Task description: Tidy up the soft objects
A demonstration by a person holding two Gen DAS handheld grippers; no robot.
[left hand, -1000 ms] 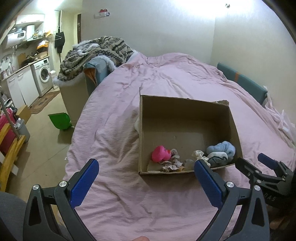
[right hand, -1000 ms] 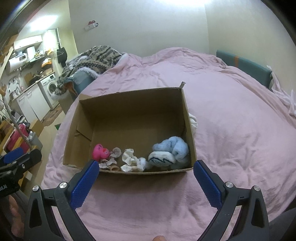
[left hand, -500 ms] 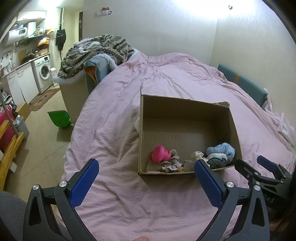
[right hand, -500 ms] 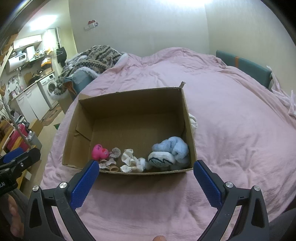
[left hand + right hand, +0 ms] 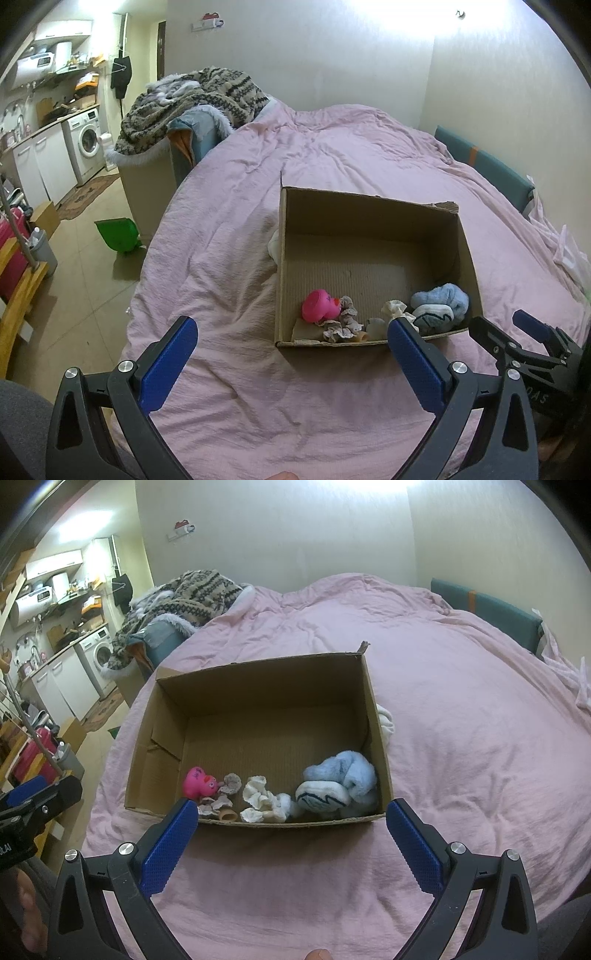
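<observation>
two open grippers, both holding nothing. left wrist view: left gripper [image 5: 291, 354] hangs over the pink bedspread [image 5: 332, 155], fingers spread wide, cardboard box [image 5: 369, 206] just ahead and to the right. right wrist view: right gripper [image 5: 291, 834] spread wide at the box's near wall, with pink toy [image 5: 199, 781], cream scrunchies [image 5: 260, 799] and blue plush slippers [image 5: 343, 779] lined up inside along it.

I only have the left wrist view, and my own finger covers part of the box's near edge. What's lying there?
Observer: A white frilly fabric piece, between the pink toy and the blue plush.
Operator: Anything outside the right wall?
Observer: Yes, a white cloth lies against the cardboard box there.
Operator: Is the right gripper holding something?
Observer: No, the right gripper has open, empty fingers.
</observation>
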